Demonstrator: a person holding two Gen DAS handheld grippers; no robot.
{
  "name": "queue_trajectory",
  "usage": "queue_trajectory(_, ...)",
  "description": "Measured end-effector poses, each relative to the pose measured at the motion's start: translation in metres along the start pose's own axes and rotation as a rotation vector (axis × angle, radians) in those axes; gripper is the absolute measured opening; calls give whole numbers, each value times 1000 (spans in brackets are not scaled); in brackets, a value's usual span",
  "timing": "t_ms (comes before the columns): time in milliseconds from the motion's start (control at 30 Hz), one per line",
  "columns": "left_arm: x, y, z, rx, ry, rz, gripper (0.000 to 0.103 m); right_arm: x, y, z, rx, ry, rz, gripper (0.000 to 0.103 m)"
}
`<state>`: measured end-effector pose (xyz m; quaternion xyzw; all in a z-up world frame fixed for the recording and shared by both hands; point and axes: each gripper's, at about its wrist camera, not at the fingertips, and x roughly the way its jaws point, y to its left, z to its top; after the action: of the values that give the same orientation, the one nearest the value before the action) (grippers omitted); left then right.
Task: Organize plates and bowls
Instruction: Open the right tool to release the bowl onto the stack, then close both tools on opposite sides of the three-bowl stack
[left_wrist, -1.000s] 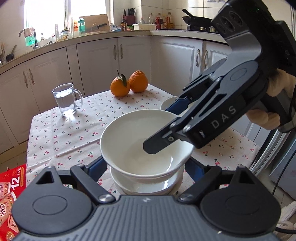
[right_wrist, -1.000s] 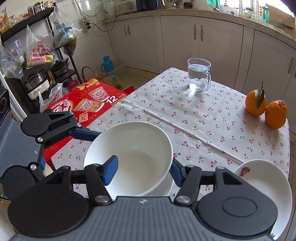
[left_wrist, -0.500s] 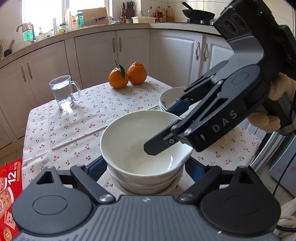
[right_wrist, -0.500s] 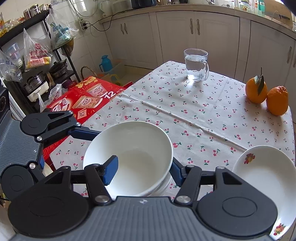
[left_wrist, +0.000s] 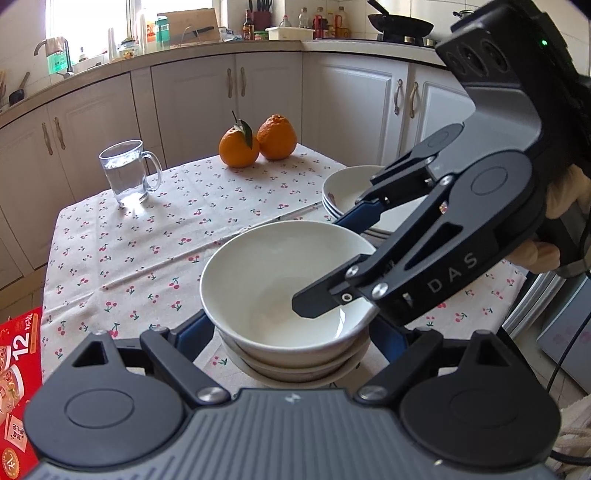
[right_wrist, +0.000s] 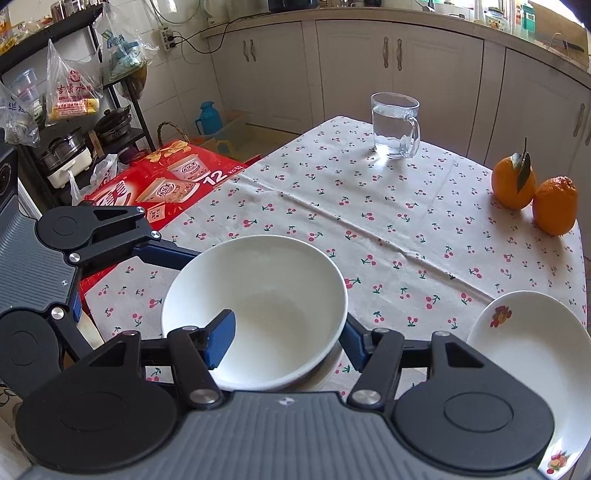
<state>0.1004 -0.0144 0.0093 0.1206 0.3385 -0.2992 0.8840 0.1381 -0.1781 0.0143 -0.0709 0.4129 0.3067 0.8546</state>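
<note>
The top bowl (right_wrist: 255, 310) sits nested on a stack of bowls (left_wrist: 295, 365) at the near edge of the cherry-print tablecloth (right_wrist: 369, 221). The right gripper (right_wrist: 284, 341) straddles its rim, one blue pad inside the bowl, the other outside the wall. Its jaws have just been easing apart, and whether the pads press the rim I cannot tell. The left gripper (left_wrist: 291, 334) is spread wide, a finger on either side of the stack, apart from it. A stack of plates (left_wrist: 347, 195) lies just beyond the bowls, near the table's right edge. Open cloth stretches away toward the glass mug (left_wrist: 127, 173) and two oranges (left_wrist: 258, 146) at the far edge.
</note>
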Motion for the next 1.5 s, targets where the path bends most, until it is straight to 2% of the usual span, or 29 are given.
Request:
queue_trajectory(300,2,3,-3,-15,4,-23,92,0,4,-2,-12,-5,-2,72)
queue_trajectory(467,0,1,-6,19,10,-16,93,2,5,-3,-12,-6,3,84)
queue_trajectory(600,-7,4,-11,45,23,-19,93,-1,6,-8,-18,-7,-10,88)
queue_trajectory(733,-14,9,-16,67,39,-37,93,-11,6,-15,-23,-35,-26,97)
queue_trajectory(900,-20,13,-19,70,39,-60,93,-22,4,-21,-12,-60,-22,102)
queue_trajectory(1267,-26,17,-21,105,45,-40,93,-40,25,-25,-91,-108,-33,102)
queue_trajectory(1500,-26,23,-27,98,65,-77,94,-35,36,-40,-149,-65,-77,103)
